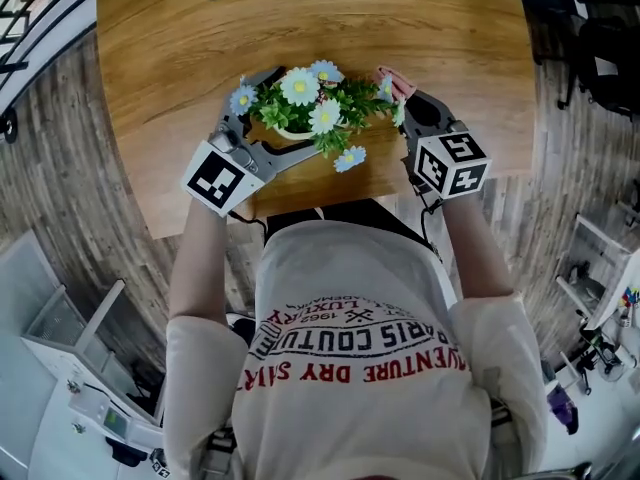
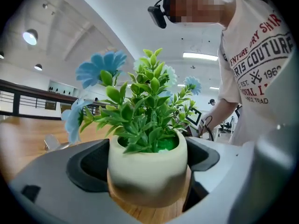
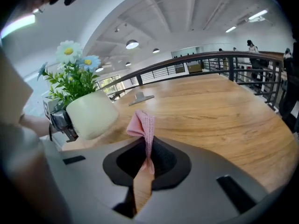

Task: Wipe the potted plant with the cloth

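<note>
Right now the left gripper (image 1: 277, 118) has its jaws closed around the cream pot of the potted plant (image 1: 310, 108), which sits over the near edge of the wooden table (image 1: 400, 28). The right gripper (image 1: 405, 98) has its jaws together on a pink cloth (image 3: 142, 125), with a short folded tip standing up above them. From the head view, that tip is just beside the leaves on the plant's right side. I cannot tell whether it touches them yet.

The wiping seems about to start. To do it well, the left grip probably needs to stay firm and level so the pot (image 2: 147, 171) does not twist. Only a little cloth sticks out, so the tip should lead and the hard jaws should stay off the stems. Light strokes along the pot wall would suit better than pushing into the daisies, which look likely to bend or catch.
</note>
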Motion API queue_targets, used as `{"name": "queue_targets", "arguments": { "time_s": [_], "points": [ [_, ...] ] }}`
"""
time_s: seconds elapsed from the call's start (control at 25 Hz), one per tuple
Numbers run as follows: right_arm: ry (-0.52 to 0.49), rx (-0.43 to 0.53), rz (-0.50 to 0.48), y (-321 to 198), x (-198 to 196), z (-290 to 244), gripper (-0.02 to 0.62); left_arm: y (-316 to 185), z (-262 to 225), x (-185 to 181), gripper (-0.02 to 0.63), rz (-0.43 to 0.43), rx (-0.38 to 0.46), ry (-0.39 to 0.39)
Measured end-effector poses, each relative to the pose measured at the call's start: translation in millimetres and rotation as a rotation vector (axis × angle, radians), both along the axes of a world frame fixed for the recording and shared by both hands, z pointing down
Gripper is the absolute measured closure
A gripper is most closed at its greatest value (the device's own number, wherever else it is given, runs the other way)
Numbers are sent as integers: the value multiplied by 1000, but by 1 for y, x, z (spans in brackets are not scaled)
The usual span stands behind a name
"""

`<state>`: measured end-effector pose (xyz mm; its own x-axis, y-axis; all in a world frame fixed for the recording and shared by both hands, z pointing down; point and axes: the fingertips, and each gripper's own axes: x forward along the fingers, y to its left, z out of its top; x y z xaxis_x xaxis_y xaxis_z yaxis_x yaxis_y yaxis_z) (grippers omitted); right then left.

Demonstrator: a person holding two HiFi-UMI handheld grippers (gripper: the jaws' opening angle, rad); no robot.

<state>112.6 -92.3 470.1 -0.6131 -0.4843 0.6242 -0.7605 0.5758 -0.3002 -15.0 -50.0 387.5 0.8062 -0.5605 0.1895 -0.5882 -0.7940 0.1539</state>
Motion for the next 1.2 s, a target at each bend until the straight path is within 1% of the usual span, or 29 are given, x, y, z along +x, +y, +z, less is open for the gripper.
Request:
{"name": "queue_targets", "arguments": {
  "time_s": [0.12,0.2,0.32,0.44,0.52,0.64,0.8,0.96,1.08,1.2],
  "points": [
    [-91,-26,-20,8,-13,-5,552,-11,-26,4,115,-21,34,12],
    [-134,-6,-62,10,-24,-11,552,-21,-42,10,115,-34,52,38],
    [-205,79,-114,11,-45,-33,552,-31,-64,13,115,-42,112,64],
    [-256,193,-128,11,-57,-64,552,-31,-74,15,115,-49,103,49],
    [-267,248,-157,14,-62,-76,552,-31,-79,15,115,-51,109,42],
    [-263,299,-224,18,-72,-84,552,-33,-81,17,115,-34,123,17],
    [-216,372,-319,26,-86,-89,552,-33,-83,18,115,-17,121,37],
    [-185,433,-390,35,-98,-92,552,-32,-86,19,115,-17,119,50],
    [-195,436,-397,39,-102,-93,552,-31,-88,18,115,-22,116,58],
    [-218,428,-387,41,-104,-92,552,-31,-88,16,115,-27,135,69]
  ]
}}
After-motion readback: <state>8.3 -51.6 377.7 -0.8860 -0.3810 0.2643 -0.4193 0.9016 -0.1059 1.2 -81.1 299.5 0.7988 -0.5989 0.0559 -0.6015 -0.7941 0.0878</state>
